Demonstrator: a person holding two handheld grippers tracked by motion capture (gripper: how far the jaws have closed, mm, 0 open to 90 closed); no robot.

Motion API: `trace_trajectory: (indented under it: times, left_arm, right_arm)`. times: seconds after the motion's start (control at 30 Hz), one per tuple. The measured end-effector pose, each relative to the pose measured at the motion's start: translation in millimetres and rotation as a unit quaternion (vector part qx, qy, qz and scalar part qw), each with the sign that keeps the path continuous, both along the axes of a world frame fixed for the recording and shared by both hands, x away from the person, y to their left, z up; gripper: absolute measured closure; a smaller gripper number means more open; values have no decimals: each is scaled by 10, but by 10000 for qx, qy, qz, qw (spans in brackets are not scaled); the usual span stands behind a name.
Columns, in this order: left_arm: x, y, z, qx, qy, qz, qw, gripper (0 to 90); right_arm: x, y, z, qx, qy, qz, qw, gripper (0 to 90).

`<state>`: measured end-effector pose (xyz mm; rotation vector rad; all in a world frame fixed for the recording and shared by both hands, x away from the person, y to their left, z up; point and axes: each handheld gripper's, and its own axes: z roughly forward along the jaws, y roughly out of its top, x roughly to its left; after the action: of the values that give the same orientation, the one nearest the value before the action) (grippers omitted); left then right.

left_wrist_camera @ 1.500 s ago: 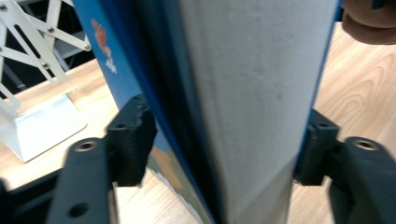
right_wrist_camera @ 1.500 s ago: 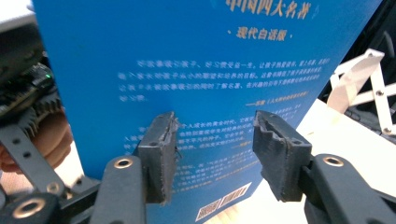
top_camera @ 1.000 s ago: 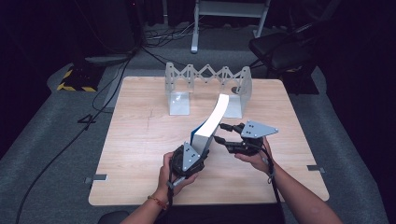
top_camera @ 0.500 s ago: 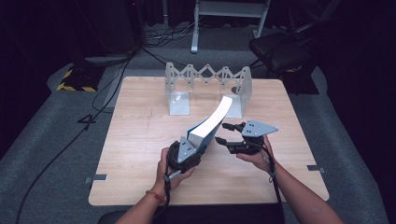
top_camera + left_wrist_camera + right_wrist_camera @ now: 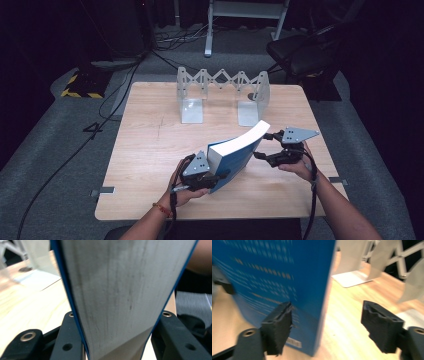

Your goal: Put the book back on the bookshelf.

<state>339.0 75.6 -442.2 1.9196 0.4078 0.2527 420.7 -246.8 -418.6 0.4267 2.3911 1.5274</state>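
Blue-covered book (image 5: 235, 155) standing on edge on wooden table (image 5: 150, 150), slightly right of table centre and towards the near edge, leaning and bowed so that the white page block faces up and towards 10 o'clock. Upper far corner pointing towards 1 o'clock, lower near corner at 7 o'clock.

Left gripper (image 5: 215, 177) at the 7 o'clock corner of book, jaws clamped on it: in left gripper view, page edges (image 5: 120, 295) rising between the two black jaws, blue cover pressed against each jaw face. Left hand (image 5: 182, 187) wrapped around gripper body at 7 o'clock of book.

Right gripper (image 5: 264, 150) at 3 o'clock of book, just beside the blue cover, held by right hand (image 5: 295, 167). Jaws apart, having just been opening. In right gripper view, one pad (image 5: 278, 327) in front of blue cover (image 5: 274, 275), other pad (image 5: 382, 325) well clear over bare wood; spine edge of book lying between the two pads, contact with the near pad not possible to confirm owing to blur.

Metal folding bookend rack (image 5: 222, 92) at 12 o'clock of book, well apart, near the far table edge, with upright end plates and flat feet on the wood. Grey carpet (image 5: 60, 165) around table.
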Motion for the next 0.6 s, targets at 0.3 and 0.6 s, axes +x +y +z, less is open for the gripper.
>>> trace_trajectory:
  times: [0.3, 0.6]
  left_arm:
    - [178, 19, -11, 59, 178, -226, 9996, 598]
    - [178, 99, -16, 317, 65, -21, 9995, 546]
  right_arm:
    - [37, 40, -164, -73, 196, 459, 9987, 280]
    - [26, 147, -234, -61, 296, 610, 9977, 350]
